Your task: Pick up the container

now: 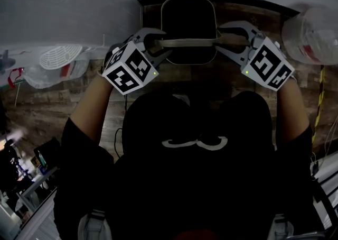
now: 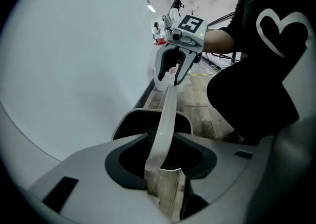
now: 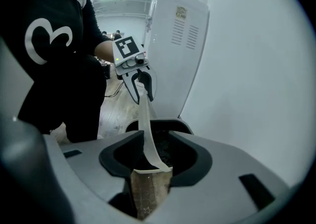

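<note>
A dark, rounded-square container [image 1: 187, 17] stands on the wooden floor against the white wall in the head view. A pale grey handle [image 1: 187, 42] spans its mouth. My left gripper [image 1: 160, 48] is shut on the handle's left end and my right gripper [image 1: 220, 43] on its right end. In the left gripper view the handle [image 2: 165, 119] runs from my left gripper [image 2: 165, 168] up to the right gripper [image 2: 173, 77], over the container [image 2: 129, 122]. In the right gripper view the handle [image 3: 145, 129] runs from my right gripper [image 3: 148, 171] to the left gripper [image 3: 142, 92].
A tall white appliance [image 1: 63, 6] stands just left of the container, with a white slatted object [image 1: 60, 56] by it. A clear plastic bag [image 1: 311, 35] lies to the right, and a yellow cable [image 1: 319, 101] runs along the floor. The person's dark-clothed body fills the near floor.
</note>
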### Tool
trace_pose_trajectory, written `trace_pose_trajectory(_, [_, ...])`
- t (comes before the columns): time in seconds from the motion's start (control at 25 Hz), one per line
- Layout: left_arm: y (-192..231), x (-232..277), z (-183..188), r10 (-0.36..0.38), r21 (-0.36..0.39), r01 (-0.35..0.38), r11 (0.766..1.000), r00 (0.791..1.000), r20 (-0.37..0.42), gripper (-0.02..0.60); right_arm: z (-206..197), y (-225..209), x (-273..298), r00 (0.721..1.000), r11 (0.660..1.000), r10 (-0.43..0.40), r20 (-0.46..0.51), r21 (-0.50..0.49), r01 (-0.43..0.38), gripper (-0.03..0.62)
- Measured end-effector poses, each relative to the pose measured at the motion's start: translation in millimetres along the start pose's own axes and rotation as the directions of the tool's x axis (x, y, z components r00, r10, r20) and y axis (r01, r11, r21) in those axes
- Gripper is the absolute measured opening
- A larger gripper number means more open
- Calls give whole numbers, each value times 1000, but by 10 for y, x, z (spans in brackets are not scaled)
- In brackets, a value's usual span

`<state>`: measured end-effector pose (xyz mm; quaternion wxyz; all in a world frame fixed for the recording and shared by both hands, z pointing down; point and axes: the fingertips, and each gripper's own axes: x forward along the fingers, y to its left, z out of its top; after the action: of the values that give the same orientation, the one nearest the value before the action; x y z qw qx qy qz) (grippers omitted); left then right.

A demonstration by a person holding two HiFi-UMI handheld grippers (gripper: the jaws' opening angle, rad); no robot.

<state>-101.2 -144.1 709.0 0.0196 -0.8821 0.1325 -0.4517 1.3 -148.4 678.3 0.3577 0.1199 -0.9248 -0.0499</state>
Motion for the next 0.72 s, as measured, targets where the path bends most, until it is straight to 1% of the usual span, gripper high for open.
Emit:
trace_pose_trajectory(0.08, [42, -3, 19, 1, 5, -1, 1000, 1000, -4, 152, 11, -4, 0, 1000, 1000, -1, -19, -30, 1, 149])
trace_pose_trajectory(0.2, [41, 0, 11, -11, 25, 11, 1000, 1000, -21, 146, 21, 19, 14, 999, 998, 14, -37, -52, -16, 143])
trace_pose_trajectory(0.32, [48, 9, 20, -17, 25, 18, 1000, 999, -28, 146, 11, 50, -5, 997, 997, 39, -61, -61, -42, 135])
trace_pose_trajectory(0.4, [62, 17, 37, -12, 34, 13, 999, 999, -37, 140, 14, 130, 9, 995, 995, 77, -70, -62, -81, 143])
trace_pose_trajectory(0.44, [66, 18, 42, -11, 42, 13, 999, 999, -43, 138, 0, 152, 32, 993, 993, 79, -86, -76, -86, 155])
trace_pose_trajectory(0.52, [71, 19, 44, -13, 47, 15, 999, 999, -52, 135, -62, 156, 96, 989, 990, 61, -134, -117, -77, 155])
trace_pose_trajectory(0.6, [78, 20, 37, -14, 40, 16, 999, 998, -56, 135, -88, 126, 164, 986, 988, 41, -160, -140, -64, 155])
trace_pose_trajectory(0.64, [84, 23, 37, -13, 36, 15, 999, 998, -55, 135, -87, 100, 192, 985, 987, 31, -168, -149, -57, 149])
trace_pose_trajectory(0.68, [93, 25, 41, -9, 34, 11, 999, 999, -53, 135, -84, 76, 217, 984, 986, 22, -176, -161, -51, 125])
trace_pose_trajectory(0.72, [107, 27, 45, -2, 37, 4, 999, 999, -52, 135, -82, 59, 240, 982, 983, 15, -186, -177, -49, 117])
